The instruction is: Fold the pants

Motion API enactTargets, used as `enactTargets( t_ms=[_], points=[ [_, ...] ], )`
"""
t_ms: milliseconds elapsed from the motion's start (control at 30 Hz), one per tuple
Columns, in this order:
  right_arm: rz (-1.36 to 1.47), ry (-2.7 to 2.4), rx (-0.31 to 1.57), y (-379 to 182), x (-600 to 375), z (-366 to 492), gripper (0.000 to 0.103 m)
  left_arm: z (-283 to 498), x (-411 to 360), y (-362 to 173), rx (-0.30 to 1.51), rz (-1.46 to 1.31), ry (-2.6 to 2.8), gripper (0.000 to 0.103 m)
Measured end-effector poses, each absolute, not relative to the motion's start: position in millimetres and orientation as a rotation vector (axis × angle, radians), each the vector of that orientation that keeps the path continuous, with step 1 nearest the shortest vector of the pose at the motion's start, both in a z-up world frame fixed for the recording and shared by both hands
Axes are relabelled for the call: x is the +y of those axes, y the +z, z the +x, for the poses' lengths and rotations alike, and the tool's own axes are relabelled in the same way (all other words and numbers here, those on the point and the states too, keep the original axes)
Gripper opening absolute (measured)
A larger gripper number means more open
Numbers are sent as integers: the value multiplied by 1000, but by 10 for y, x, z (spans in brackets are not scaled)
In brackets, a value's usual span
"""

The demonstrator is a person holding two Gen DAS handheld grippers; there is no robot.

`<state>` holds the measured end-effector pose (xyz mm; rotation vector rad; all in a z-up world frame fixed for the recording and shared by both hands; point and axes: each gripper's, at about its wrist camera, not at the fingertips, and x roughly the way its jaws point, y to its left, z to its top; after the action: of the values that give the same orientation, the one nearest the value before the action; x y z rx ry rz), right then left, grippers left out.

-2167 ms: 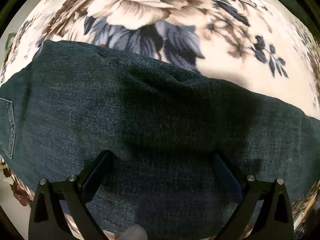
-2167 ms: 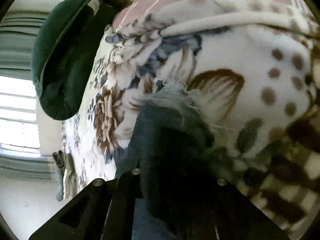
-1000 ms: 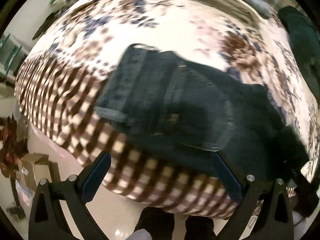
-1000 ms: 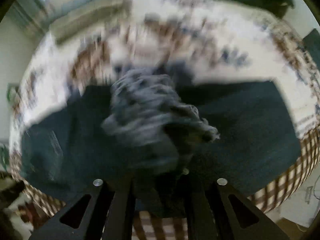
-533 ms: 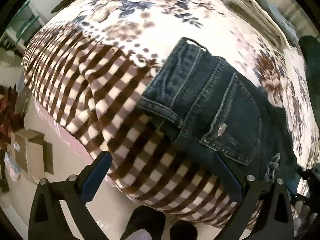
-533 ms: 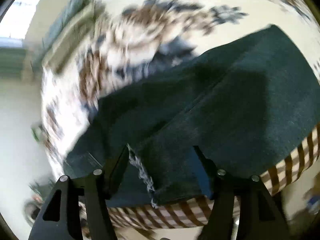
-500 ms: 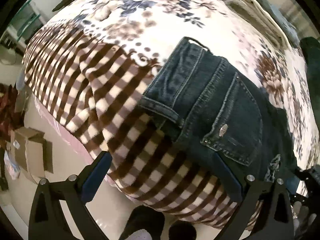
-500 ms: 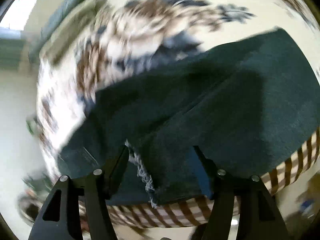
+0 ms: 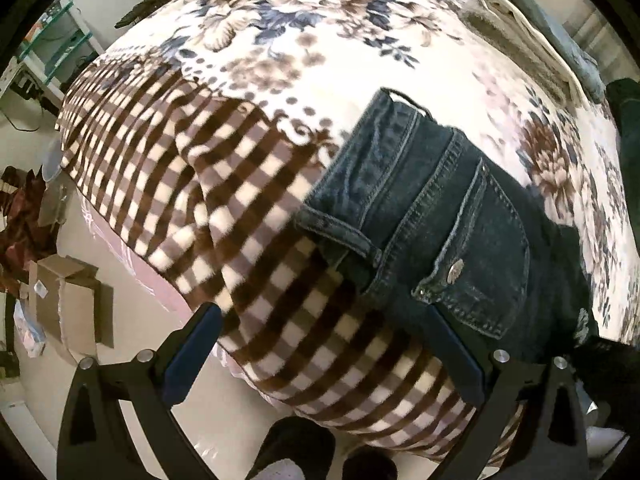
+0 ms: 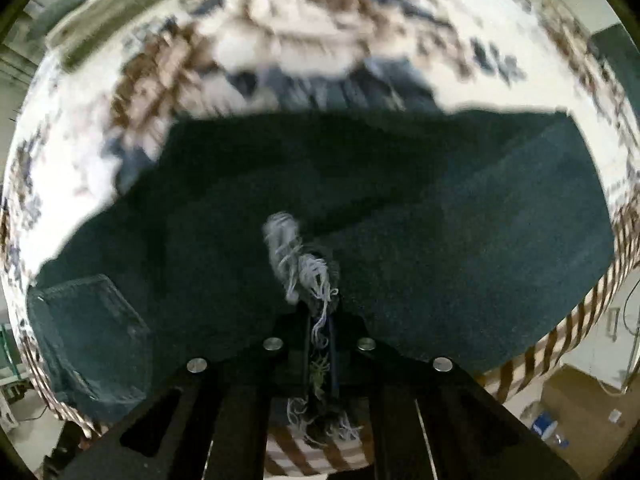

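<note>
Dark blue jeans (image 9: 440, 216) lie on a floral and checked blanket (image 9: 280, 52) on a bed, waistband and back pocket towards the left gripper. My left gripper (image 9: 320, 344) is open and empty, held above the bed's near edge just short of the waistband. In the right wrist view the jeans (image 10: 400, 208) spread wide and flat. My right gripper (image 10: 320, 320) is shut on the frayed hem (image 10: 304, 268) of a leg, its loose pale threads sticking out between the jaws.
Folded towels or bedding (image 9: 528, 40) lie at the far side of the bed. Cardboard boxes (image 9: 68, 300) stand on the floor at the left, another box (image 10: 576, 404) at the right. A glass shelf (image 9: 52, 36) stands far left. Shoes (image 9: 300, 452) show below the bed edge.
My right gripper was open over the frayed hem half a second ago and has closed on it. The left gripper has held almost still, open, near the waistband.
</note>
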<state>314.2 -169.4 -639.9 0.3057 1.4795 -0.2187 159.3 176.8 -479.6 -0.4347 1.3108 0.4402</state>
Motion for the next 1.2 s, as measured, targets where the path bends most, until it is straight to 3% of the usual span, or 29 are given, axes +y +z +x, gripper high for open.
enactTargets(
  t_ms=[300,367,433,500,633,867,967,1033,1100,1200],
  points=[
    [351,-231,1510,-6503,-1565,3522,8,1690,1824,-4799,1288,-436,459,103],
    [364,-211,1558,-6605,-1575,3570,17,1682,1822,-4795,1281,-451,457,103],
    [463,-107,1568,-6608,-1625,3548,46,1671,1830,-4788,1266,-485,442,103],
    [562,54,1503,-6454,-1737,3535,54,1653,1835,-4783,1237,-547,409,103],
    [473,134,1335,-6004,-2083,3276,79,1629,1895,-4966,1164,-802,311,103],
    [497,0,1403,-6217,-2694,3068,83,1671,2143,-5652,1033,-1126,398,103],
    [498,-37,1416,-6333,-2807,3041,83,1714,2186,-5699,949,-1174,423,103],
    [515,-38,1416,-6368,-2841,3034,83,1749,2176,-5587,871,-1154,438,96],
    [521,-30,1415,-6369,-2829,3059,83,1787,2144,-5454,834,-1119,439,72],
    [489,0,1420,-6353,-2756,3123,83,1750,2090,-5398,793,-1087,444,66]
  ],
)
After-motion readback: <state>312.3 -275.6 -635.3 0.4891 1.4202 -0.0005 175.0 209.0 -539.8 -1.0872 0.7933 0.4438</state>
